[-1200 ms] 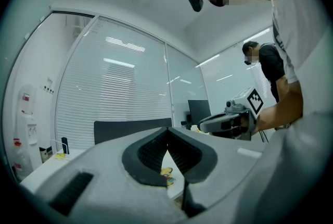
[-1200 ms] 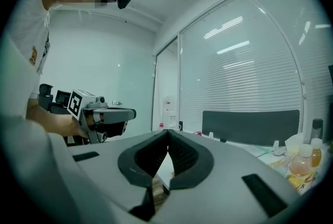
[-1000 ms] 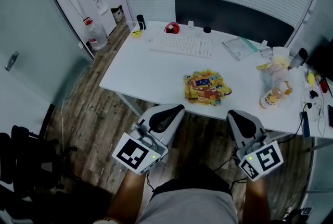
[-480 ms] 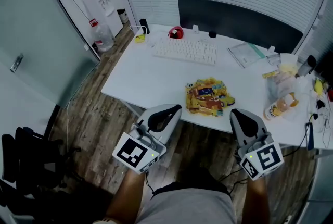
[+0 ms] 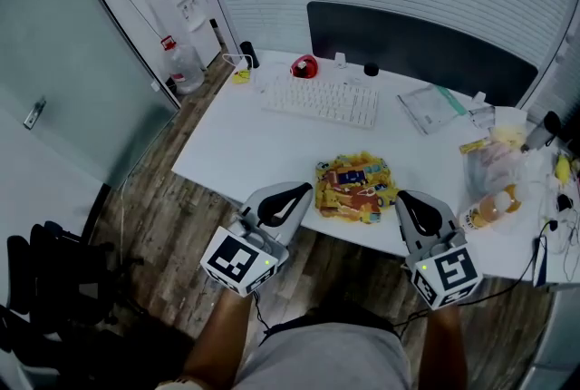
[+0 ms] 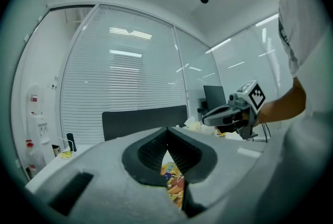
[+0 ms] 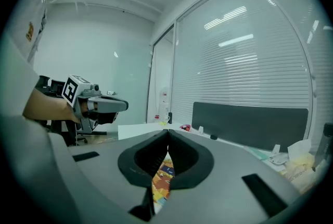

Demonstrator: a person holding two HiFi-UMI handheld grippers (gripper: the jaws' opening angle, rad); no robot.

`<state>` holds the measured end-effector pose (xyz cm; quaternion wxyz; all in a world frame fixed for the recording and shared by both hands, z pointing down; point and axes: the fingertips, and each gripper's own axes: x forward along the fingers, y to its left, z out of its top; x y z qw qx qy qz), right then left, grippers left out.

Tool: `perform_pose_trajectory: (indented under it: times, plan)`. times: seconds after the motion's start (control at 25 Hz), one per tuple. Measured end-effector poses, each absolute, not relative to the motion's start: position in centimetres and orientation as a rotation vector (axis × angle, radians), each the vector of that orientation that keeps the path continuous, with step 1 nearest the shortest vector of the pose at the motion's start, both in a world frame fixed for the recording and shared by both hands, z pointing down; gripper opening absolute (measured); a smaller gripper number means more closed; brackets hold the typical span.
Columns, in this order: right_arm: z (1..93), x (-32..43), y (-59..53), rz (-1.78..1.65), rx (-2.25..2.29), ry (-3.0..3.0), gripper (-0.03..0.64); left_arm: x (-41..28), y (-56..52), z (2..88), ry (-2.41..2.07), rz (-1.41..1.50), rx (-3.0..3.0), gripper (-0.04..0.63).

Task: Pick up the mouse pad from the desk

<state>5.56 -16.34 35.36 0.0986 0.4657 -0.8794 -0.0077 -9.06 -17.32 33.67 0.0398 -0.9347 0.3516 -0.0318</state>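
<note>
The mouse pad (image 5: 355, 189), a crumpled-looking sheet printed in yellow, orange and blue, lies near the front edge of the white desk (image 5: 245, 139). My left gripper (image 5: 305, 190) is shut and empty, its tips at the desk's front edge just left of the pad. The right gripper (image 5: 401, 198), also shut and empty, has its tips at the edge just right of it. In the left gripper view the shut left gripper (image 6: 167, 129) shows a sliver of pad (image 6: 174, 186) below its tips. The right gripper view shows the right gripper (image 7: 168, 133) the same way, over the pad (image 7: 162, 181).
A white keyboard (image 5: 321, 100) and a red object (image 5: 304, 67) lie behind the pad, before a dark partition (image 5: 417, 48). A clear document sleeve (image 5: 435, 110), a bag and a bottle (image 5: 489, 202) crowd the desk's right end. A water dispenser (image 5: 181, 7) and black chair (image 5: 45, 279) stand left.
Both grippers have moved forward from over the floor to the desk's front edge, ending on either side of the mouse pad. Their jaws stayed shut.
</note>
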Motion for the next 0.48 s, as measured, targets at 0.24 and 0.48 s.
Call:
perform_pose_trajectory:
  times: [0.24, 0.48]
  plan:
    - [37.0, 6.9, -18.7, 0.008, 1.306, -2.597, 0.012, -6.7, -19.4, 35.7, 1.093, -0.196, -2.879, 0.015]
    - [39.2, 7.9, -20.4, 0.075, 1.238, -2.594, 0.014, -5.2, -21.2, 38.1, 1.161, -0.29, -2.888, 0.017]
